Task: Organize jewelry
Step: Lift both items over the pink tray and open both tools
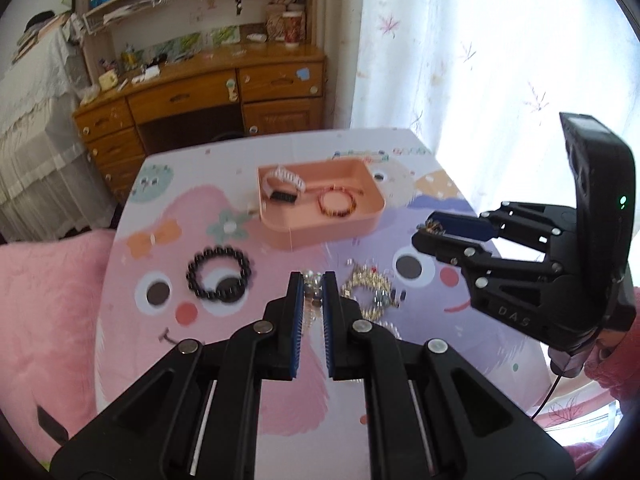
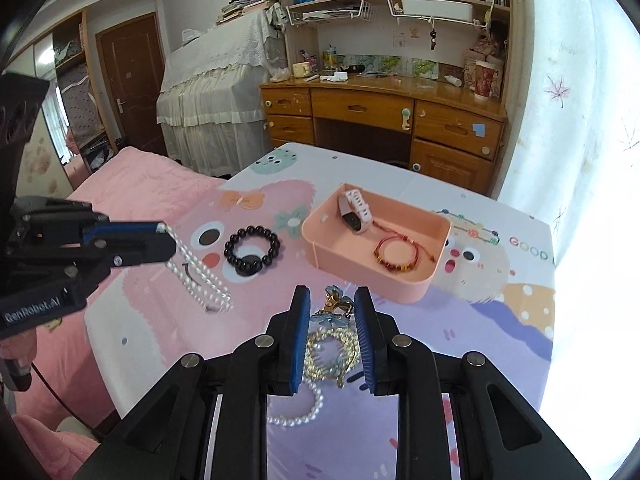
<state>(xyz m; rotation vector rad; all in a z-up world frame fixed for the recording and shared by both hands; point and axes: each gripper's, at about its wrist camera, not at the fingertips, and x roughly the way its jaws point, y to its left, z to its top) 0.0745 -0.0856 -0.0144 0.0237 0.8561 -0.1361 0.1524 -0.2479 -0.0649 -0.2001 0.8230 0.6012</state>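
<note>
Behind the cartoon-printed tabletop (image 2: 500, 320) a wooden desk (image 2: 384, 112) and bookshelves are seen, with a pink bed (image 2: 132, 184) beside. A pearl strand (image 2: 200, 276), hanging downward, is pinched by the left tongs (image 2: 162, 242); a small blue-and-gold ornament (image 2: 334, 308) is pinched by the right tongs (image 2: 332, 312). A watch (image 2: 354, 210) and red bracelet (image 2: 396, 256) lie in the pink tray (image 2: 400, 292); a black bead bracelet (image 2: 252, 250) lies nearby.

Glossy black bead bracelet (image 2: 252, 253), smooth matt plastic tray (image 2: 332, 250), varnished wooden desk (image 2: 384, 112)
</note>
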